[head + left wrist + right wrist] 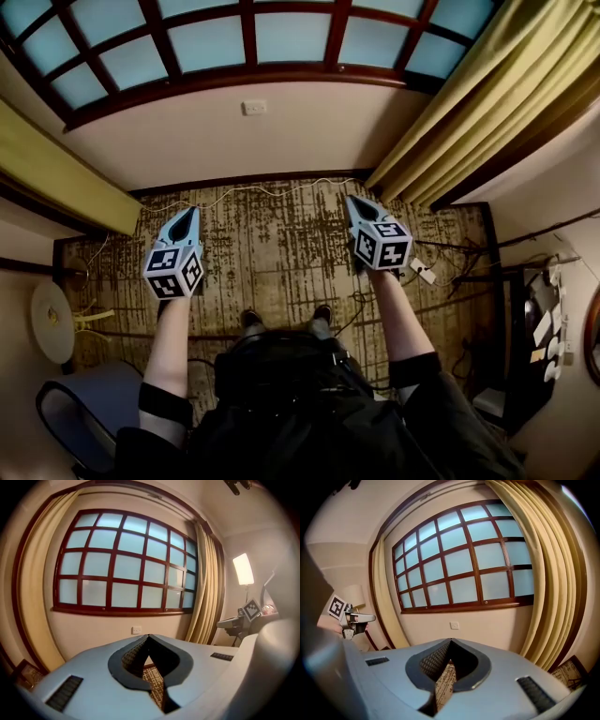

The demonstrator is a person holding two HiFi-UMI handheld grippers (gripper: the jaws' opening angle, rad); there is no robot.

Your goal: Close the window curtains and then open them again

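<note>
- Across the top of the head view: window (253, 37), glass bare from end to end.
- At the left edge and upper right: left curtain (66, 173) and right curtain (469, 94), each bunched against its own side of the window, well apart, so standing open.
- Fits either stage: open ahead of the closing, or open again after it; no telling which from here.
- Lower centre, above the carpet (281, 253): left tool (191, 212) and right tool (354, 201), both pinched tight on nothing, aimed at the wall under the sill, clear of both curtains.
- Should any pull remain: parting a tool and reaching to a curtain's edge.
</note>
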